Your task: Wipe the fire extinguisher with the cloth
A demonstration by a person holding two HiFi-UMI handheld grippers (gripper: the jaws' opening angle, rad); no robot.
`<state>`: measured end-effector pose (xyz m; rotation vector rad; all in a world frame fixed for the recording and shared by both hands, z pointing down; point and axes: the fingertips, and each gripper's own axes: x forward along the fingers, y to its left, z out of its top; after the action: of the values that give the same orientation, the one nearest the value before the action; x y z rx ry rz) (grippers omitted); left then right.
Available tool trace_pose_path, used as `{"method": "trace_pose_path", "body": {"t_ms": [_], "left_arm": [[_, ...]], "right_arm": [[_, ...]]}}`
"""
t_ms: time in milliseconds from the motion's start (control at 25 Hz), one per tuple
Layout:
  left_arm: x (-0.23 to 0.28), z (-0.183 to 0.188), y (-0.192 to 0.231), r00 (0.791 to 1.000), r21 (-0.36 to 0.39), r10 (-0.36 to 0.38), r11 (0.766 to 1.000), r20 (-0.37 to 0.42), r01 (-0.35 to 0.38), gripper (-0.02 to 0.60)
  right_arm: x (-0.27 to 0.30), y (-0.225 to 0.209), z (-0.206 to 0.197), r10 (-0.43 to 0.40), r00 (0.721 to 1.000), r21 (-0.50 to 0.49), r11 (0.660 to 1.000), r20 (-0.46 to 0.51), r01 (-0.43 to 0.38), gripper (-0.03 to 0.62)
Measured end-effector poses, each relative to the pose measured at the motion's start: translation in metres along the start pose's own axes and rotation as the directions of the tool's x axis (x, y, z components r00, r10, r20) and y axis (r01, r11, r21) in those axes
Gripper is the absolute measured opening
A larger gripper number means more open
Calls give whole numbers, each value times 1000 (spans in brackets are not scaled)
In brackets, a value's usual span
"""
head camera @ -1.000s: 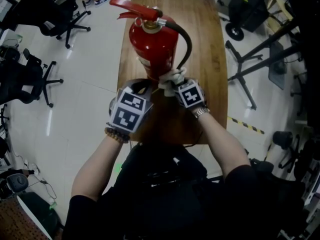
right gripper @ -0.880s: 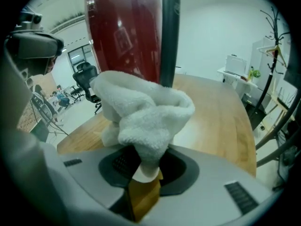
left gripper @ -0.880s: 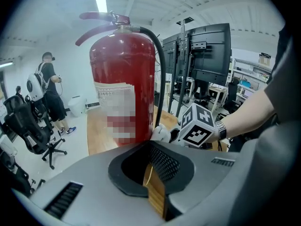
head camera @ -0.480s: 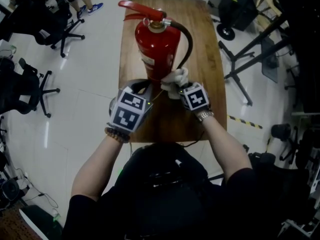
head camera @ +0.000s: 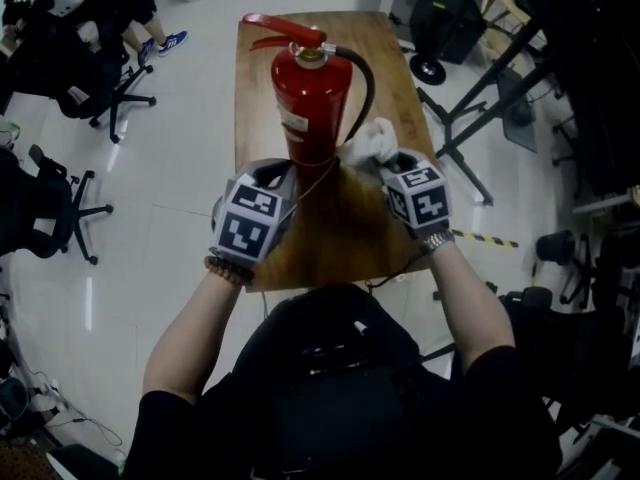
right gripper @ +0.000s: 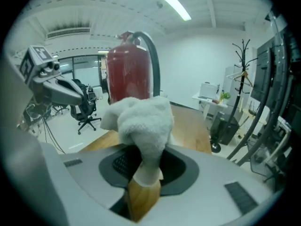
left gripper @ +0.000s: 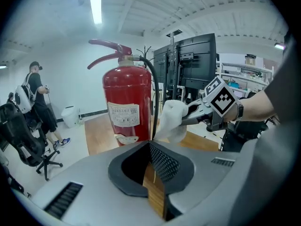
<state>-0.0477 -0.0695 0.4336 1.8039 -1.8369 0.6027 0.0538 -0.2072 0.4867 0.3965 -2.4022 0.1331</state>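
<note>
Left gripper (head camera: 272, 175): jaws closed together, nothing between them, near the base of the fire extinguisher (head camera: 310, 98). The extinguisher stands upright on the wooden table (head camera: 400, 58). Just right of its hose, the white cloth (head camera: 370, 140) is pinched in the right gripper (head camera: 393, 163).

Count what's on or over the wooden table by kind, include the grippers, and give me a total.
Fire extinguisher: 1
Cloth: 1, held in the right gripper
Grippers: 2, the left gripper and the right gripper
Total: 4
</note>
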Motion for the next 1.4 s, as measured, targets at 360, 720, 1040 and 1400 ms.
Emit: {"method": "trace_pose_path", "body": {"t_ms": [360, 720, 1040, 1400], "left_arm": [[-12, 10, -4, 999, -7, 14, 1000, 44, -14, -2], [-1, 30, -8, 992, -65, 104, 993, 66, -100, -2], [15, 46, -11, 979, -106, 196, 976, 46, -191, -2], [20, 54, -10, 959, -132, 282, 952, 19, -278, -2]], "right_arm": [[-55, -30, 73, -78, 985, -40, 996, 154, 86, 117], [-67, -56, 138, -10, 968, -160, 986, 250, 52, 118], [-56, -65, 178, 135, 946, -275, 960, 295, -51, 117], [-41, -34, 200, 370, 885, -420, 877, 284, -232, 117]]}}
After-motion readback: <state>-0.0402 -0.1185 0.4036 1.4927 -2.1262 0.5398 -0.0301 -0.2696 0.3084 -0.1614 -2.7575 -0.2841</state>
